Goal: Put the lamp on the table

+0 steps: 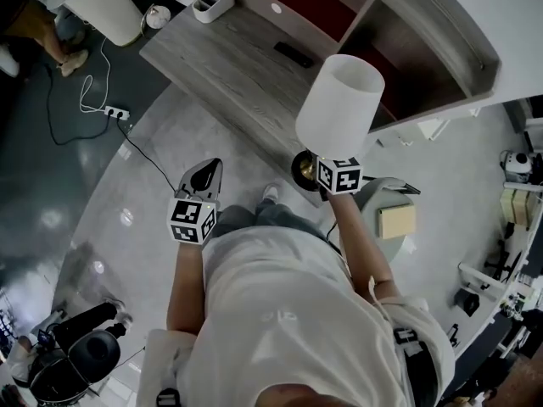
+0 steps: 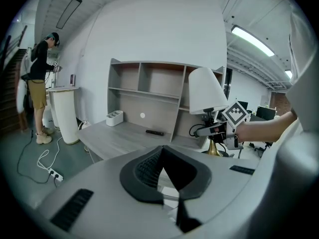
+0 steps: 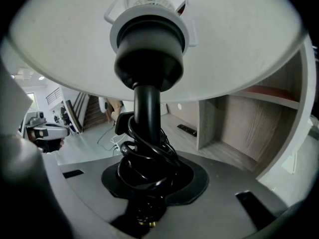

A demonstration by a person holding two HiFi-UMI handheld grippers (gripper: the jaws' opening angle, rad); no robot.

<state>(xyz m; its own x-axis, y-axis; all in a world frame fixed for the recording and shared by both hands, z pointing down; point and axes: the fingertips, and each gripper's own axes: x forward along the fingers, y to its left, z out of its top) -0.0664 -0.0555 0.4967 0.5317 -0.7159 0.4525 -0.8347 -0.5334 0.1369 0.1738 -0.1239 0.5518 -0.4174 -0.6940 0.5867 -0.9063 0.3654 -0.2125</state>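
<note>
My right gripper [image 1: 321, 166] is clamped on the black stem [image 3: 147, 113] of the table lamp [image 1: 339, 100], with the coiled power cord [image 3: 142, 161] caught under the pads. My left gripper [image 1: 204, 175] hangs at 10 o'clock from my chest, jaws together on nothing.

The lamp is in the air and upright. Its brass base [image 1: 303, 167] is about at the near edge of the grey desk [image 1: 229, 58], at my 1 o'clock.

I judge this to be the carry-in. I should move forward toward 11 o'clock over bare wood, short of the black remote [image 1: 293, 54]. The white shade should stay clear of the shelf unit at 1 o'clock. Because the cord makes the grip springy, I'd lower slowly, seat the base flat, then let go.
</note>
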